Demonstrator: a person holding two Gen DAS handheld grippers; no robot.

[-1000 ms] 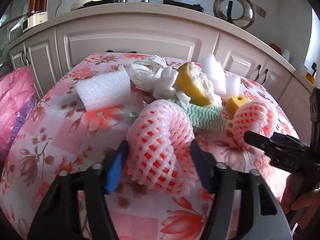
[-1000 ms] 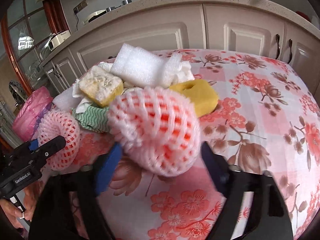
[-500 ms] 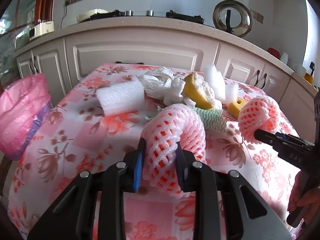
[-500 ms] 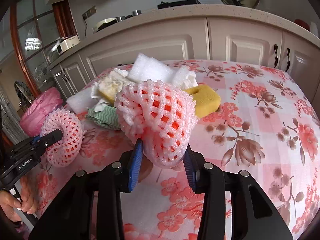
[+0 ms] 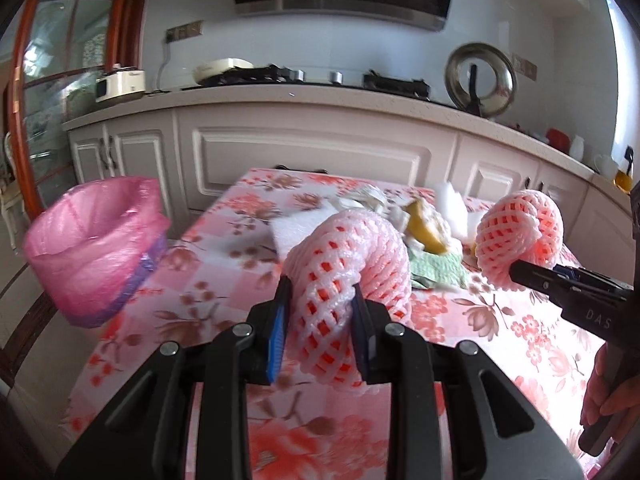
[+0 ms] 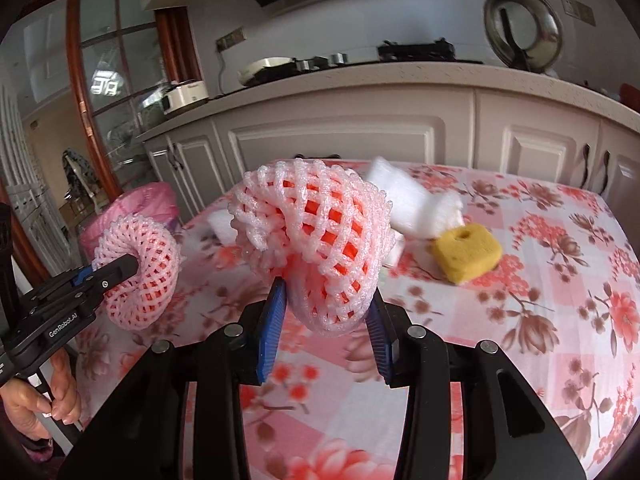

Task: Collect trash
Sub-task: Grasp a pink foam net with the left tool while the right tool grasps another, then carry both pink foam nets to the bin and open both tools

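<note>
Above the near edge of the table (image 5: 224, 240), both grippers held crumpled pink foam fruit nets clear of the cloth: the left gripper (image 5: 320, 320) had its fingers nearly closed, pinching the left net (image 5: 352, 256) by its lower fold, and the right gripper (image 6: 324, 320) stood a little wider, pinching the right net (image 6: 320, 232) by its bottom edge. Each grip bit only a soft fold (most of the net bulged free above the pads), so a quick swing could, in my judgement, let a net spring out and drop. The pink-lined bin (image 5: 96, 248) stood off the table's left edge, lower than the tabletop; both nets would likely have to go there, and two grippers converging on one mouth could collide or miss the rim. Still lying at the table's far side were white foam blocks (image 6: 404, 200), a yellow sponge (image 6: 468, 248) and a green wavy cloth (image 5: 436, 268), bunched together. Floral pink cloth covered the table. Beyond it ran cream cabinets (image 5: 320, 160) under a pale counter carrying a hob, and a pan lid (image 5: 480, 76) leaned against the wall.
</note>
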